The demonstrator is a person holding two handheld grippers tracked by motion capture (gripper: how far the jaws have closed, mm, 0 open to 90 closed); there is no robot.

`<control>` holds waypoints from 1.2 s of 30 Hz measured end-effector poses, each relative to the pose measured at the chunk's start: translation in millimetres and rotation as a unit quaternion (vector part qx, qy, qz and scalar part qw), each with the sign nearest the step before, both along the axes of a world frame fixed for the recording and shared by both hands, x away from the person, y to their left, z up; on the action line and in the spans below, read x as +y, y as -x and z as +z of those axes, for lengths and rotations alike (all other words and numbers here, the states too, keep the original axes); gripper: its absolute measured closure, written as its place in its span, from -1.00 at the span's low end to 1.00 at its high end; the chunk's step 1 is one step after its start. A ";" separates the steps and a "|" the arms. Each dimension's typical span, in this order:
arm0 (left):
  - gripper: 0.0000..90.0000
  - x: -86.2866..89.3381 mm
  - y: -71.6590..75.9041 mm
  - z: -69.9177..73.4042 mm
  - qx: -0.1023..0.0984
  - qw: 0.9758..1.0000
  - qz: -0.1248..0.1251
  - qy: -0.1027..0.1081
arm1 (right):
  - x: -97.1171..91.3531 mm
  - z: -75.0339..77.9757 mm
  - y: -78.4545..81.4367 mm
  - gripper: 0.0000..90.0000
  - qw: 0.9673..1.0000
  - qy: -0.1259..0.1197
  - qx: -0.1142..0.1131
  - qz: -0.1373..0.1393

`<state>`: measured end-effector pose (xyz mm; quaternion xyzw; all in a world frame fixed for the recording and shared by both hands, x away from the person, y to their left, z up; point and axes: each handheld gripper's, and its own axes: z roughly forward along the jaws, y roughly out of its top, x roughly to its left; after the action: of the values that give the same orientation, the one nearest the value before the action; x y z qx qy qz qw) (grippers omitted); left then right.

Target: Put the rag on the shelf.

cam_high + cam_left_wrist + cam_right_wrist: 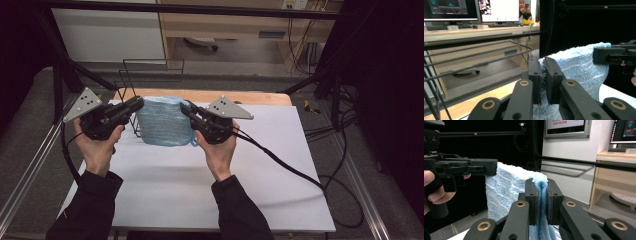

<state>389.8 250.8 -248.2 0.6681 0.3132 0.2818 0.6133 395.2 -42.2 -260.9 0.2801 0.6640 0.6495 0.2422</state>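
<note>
Blue towel [165, 121] hangs above the bench [200, 170], stretched between 2 units: left hand-held gripper [134, 105] and right hand-held gripper [188, 110] each clamped on a top corner.

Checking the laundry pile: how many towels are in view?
1. A blue towel hangs above the table, held up between the left gripper and the right gripper, each shut on a top corner. Folds could hide another.
</note>
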 end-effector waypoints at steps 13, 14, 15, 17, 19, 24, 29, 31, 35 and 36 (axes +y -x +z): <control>0.87 13.6 -13.6 24.0 -0.029 0.999 0.019 0.028 | 17.9 31.4 -15.5 0.83 1.000 -0.001 -0.029 -0.007; 0.87 14.5 -14.6 25.9 -0.032 0.999 0.021 0.032 | 19.1 33.8 -17.0 0.83 0.999 -0.001 -0.033 -0.006; 0.87 15.8 -15.6 27.9 -0.034 0.999 0.022 0.033 | 20.4 36.3 -18.3 0.83 0.999 -0.001 -0.035 -0.006; 0.87 18.3 -17.6 31.8 -0.038 0.998 0.025 0.036 | 23.2 41.2 -20.5 0.83 0.999 -0.003 -0.039 -0.006; 0.87 21.4 -19.5 36.1 -0.044 0.998 0.030 0.040 | 26.2 46.3 -22.7 0.83 0.999 -0.006 -0.044 -0.006; 0.87 26.5 -23.3 49.0 -0.057 0.997 0.037 0.049 | 33.1 58.4 -28.6 0.83 0.998 -0.011 -0.056 -0.006; 0.87 29.1 -26.9 58.4 -0.064 0.996 0.041 0.055 | 38.0 68.6 -35.8 0.83 0.998 -0.017 -0.063 -0.007; 0.87 30.4 -29.7 62.0 -0.065 0.995 0.044 0.057 | 40.2 72.8 -38.9 0.83 0.998 -0.016 -0.068 -0.010; 0.87 32.2 -35.2 69.5 -0.071 0.994 0.048 0.063 | 44.0 81.1 -45.8 0.83 0.997 -0.014 -0.078 -0.012; 0.87 33.0 -36.3 71.2 -0.073 0.994 0.048 0.065 | 44.9 83.5 -47.0 0.83 0.997 -0.014 -0.080 -0.012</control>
<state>426.1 283.8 -176.9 0.5888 0.3172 0.3383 0.6620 442.1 2.7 -177.4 0.2388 0.6296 0.6764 0.2985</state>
